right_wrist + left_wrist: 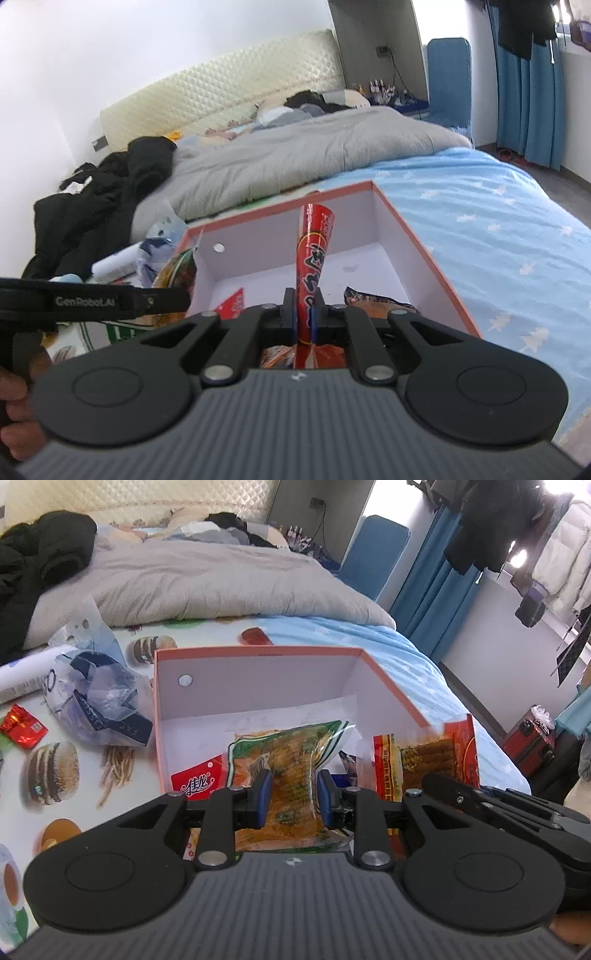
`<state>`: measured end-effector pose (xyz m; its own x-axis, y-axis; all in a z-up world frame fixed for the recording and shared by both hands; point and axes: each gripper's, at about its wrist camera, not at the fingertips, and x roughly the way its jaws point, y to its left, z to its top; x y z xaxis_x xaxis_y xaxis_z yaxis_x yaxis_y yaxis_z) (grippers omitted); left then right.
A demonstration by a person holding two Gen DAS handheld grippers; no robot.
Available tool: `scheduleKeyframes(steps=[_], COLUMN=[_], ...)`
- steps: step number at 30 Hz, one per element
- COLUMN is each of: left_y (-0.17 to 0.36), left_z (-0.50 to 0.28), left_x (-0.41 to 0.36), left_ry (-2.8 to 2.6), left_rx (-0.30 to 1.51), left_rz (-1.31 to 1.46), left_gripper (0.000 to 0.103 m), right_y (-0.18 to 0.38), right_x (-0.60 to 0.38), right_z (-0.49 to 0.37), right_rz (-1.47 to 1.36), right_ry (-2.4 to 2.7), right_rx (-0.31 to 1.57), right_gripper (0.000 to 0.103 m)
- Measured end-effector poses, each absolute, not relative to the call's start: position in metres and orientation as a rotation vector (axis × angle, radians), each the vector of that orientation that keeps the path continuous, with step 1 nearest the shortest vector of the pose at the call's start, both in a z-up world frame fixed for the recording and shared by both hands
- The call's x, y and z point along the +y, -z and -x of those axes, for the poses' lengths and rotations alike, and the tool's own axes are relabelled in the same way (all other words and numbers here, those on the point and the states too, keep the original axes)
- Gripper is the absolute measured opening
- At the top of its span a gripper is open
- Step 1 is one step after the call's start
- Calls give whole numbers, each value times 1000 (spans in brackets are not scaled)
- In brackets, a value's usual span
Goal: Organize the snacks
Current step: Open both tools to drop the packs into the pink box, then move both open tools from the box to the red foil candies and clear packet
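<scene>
An open orange-rimmed box [255,653] with white walls sits on the bed; it also shows in the right wrist view [436,266]. My left gripper [293,797] is shut on a green and orange snack bag [291,753] held over the box's near end. My right gripper [304,314] is shut on a red snack packet [312,251], seen edge-on over the box. That red packet [424,757] shows at the box's right in the left wrist view. A small red packet [199,781] lies in the box's near left corner. A dark snack packet [376,299] lies inside on the right.
A crumpled plastic bag [99,705], a white roll [29,675] and a small red packet [24,725] lie left of the box on the printed sheet. Another red packet [255,636] lies behind it. A grey duvet [207,583] and black clothes [40,565] cover the far bed.
</scene>
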<state>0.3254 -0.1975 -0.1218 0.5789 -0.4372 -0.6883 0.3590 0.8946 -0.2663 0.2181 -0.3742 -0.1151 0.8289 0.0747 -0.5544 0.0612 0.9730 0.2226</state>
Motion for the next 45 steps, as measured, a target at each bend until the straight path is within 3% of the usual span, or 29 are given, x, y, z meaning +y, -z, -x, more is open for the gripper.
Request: scheduleKeyframes(steps=[5,7,9,28,45], left_y=[131,130,127,62,61], left_z=[-334,-333,-330,-215,-123], left_x=[-199,-198,-195,-144,-82], left_ry=[482,477,477,436,333], left_rx=[857,860,851,703,676], left_rz=[120,119,123,125,127], left_gripper=[36,40,44,45,46], right_y=[126,127,126,82,78], right_x=[-379,-380,-379,-348,-299], right_z=[-231,-233,-233,-150,-85], right_rz=[-257,-269,-267,-253,-214], right_ry=[7,7,33,-34,-156], right_rx=[627,639,639,539,516], right_gripper=[17,31,55,55,55])
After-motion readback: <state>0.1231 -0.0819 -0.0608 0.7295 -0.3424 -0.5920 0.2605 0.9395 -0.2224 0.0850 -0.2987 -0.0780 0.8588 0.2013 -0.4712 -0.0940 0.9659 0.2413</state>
